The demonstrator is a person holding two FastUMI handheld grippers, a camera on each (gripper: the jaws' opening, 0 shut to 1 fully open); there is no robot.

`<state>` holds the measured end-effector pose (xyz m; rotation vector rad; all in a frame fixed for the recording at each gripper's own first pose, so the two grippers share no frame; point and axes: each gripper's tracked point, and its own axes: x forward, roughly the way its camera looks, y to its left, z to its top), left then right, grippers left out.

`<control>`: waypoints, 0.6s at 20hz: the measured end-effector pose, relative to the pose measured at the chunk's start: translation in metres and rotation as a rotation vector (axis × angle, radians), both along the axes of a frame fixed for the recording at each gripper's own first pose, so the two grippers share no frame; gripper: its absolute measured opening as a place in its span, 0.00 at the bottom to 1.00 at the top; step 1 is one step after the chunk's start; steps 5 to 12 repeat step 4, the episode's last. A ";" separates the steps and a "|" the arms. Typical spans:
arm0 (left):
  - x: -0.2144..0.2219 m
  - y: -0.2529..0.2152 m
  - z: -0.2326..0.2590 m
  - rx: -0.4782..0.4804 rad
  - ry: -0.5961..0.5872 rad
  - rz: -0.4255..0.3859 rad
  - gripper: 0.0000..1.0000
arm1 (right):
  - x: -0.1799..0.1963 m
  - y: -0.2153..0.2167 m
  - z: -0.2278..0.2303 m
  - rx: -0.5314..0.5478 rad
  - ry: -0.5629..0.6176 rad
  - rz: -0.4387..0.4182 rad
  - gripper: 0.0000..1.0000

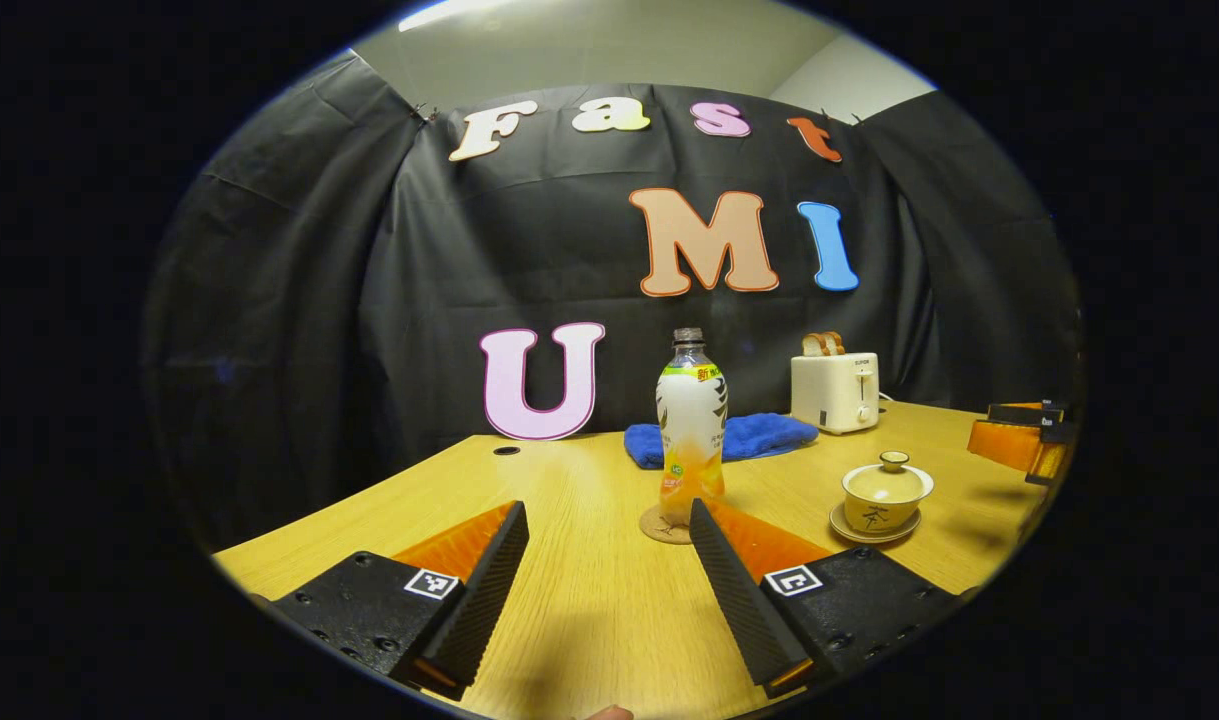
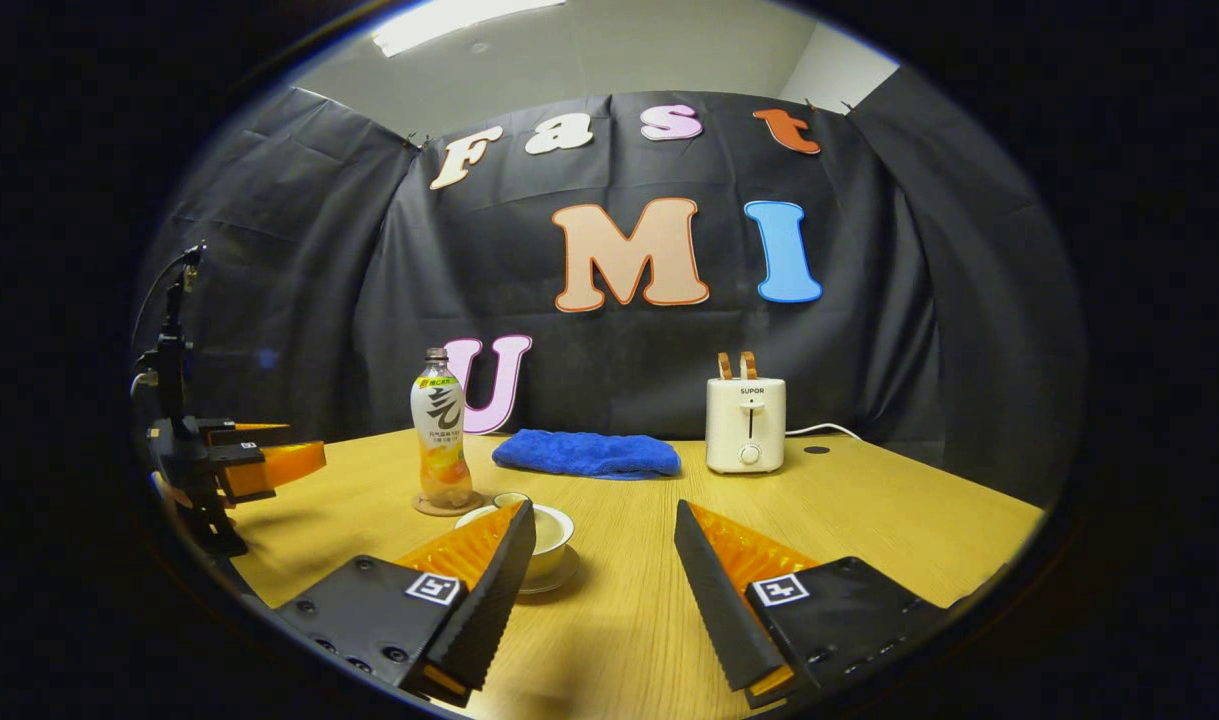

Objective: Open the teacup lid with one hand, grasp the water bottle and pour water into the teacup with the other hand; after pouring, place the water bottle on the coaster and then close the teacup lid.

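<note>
Apparently nothing done yet: lid [image 1: 893, 462] on teacup [image 1: 881, 500], bottle [image 1: 691, 440] upright on coaster [image 1: 661, 528], all on bench [image 1: 589, 590]. Left tool [image 1: 609, 560] wide open, empty; bottle straight ahead, just beyond right fingertip, untouched. Right tool [image 2: 599, 565] wide open, empty; teacup near, partly behind its left finger, bottle farther left. Left: lift lid, pour, return bottle, close lid.

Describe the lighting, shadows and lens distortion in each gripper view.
Left gripper view: fisheye lens bows the yellow wooden table's edge; a ceiling light glares at the top; soft shadows lie beside the lidded cream ceramic teacup. Right gripper view: same bowing; a bright ceiling panel overhead; the clear plastic water bottle and white toaster look sharp, with faint shadows.
</note>
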<state>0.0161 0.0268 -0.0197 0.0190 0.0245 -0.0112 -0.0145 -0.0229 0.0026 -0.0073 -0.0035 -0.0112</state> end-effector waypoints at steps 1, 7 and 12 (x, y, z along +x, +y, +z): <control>0.001 0.000 0.001 -0.002 -0.003 0.001 0.94 | -0.001 -0.001 0.000 0.001 -0.002 -0.001 0.89; 0.001 -0.001 0.000 -0.004 -0.003 -0.001 0.95 | 0.000 0.000 0.001 -0.001 -0.001 -0.002 0.89; 0.001 -0.001 0.000 -0.004 -0.003 -0.001 0.95 | 0.000 0.000 0.001 -0.001 -0.001 -0.002 0.89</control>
